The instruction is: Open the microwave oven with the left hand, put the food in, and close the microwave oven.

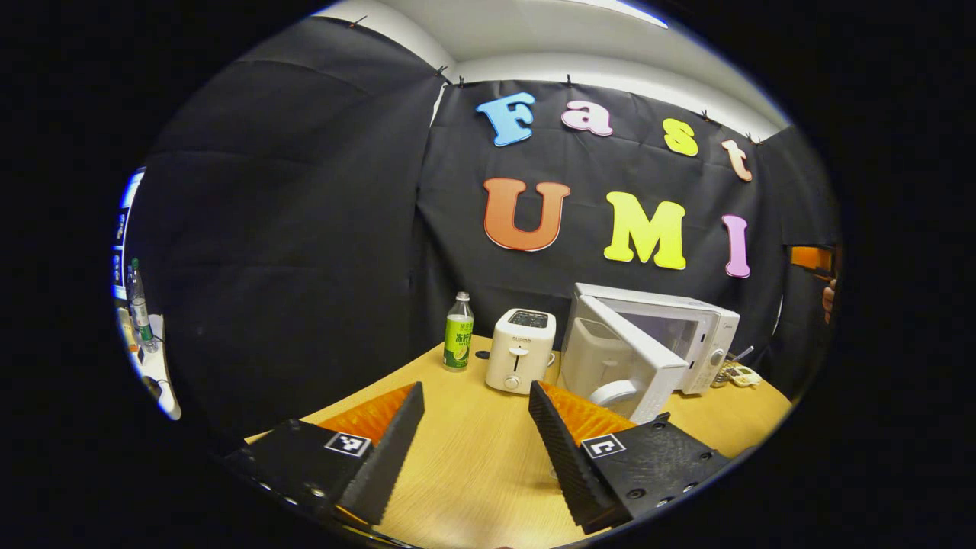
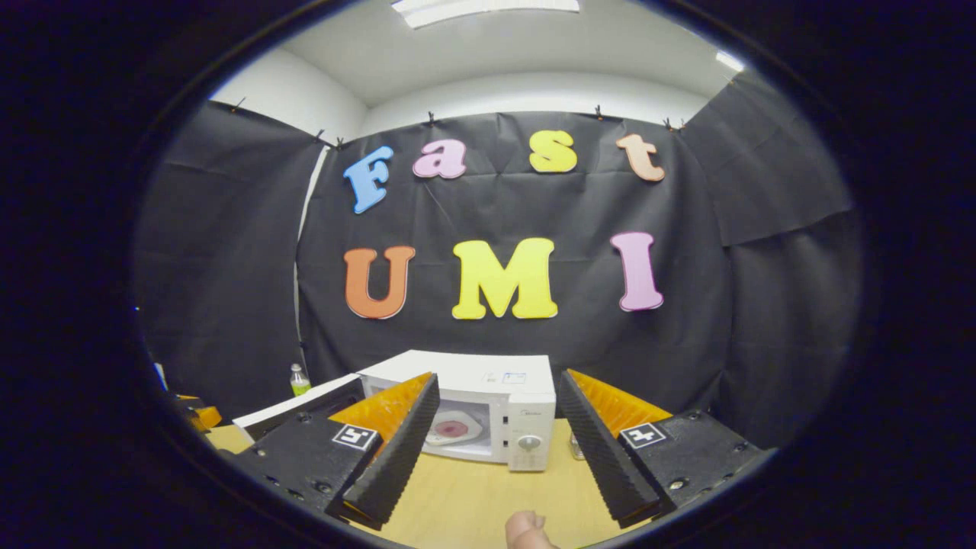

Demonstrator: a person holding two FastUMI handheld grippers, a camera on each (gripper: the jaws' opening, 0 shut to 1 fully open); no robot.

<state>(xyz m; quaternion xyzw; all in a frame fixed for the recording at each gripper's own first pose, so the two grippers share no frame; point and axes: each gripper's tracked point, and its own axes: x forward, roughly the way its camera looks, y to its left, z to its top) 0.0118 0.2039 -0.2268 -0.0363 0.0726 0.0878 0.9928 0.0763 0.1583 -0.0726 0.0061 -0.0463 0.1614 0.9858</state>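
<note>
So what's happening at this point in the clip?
A person holds two grippers over a wooden table. The microwave has its door swung open, and a plate of food already sits inside. The left gripper and right gripper are both open, holding nothing. Closing the door remains.

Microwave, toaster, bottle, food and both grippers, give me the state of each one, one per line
Microwave oven: door swung open.
Food: on a plate inside the microwave oven.
Toaster: upright on the table, lever up.
Bottle: upright, capped, left of the toaster.
Left gripper: open, holding nothing.
Right gripper: open, holding nothing.
</note>
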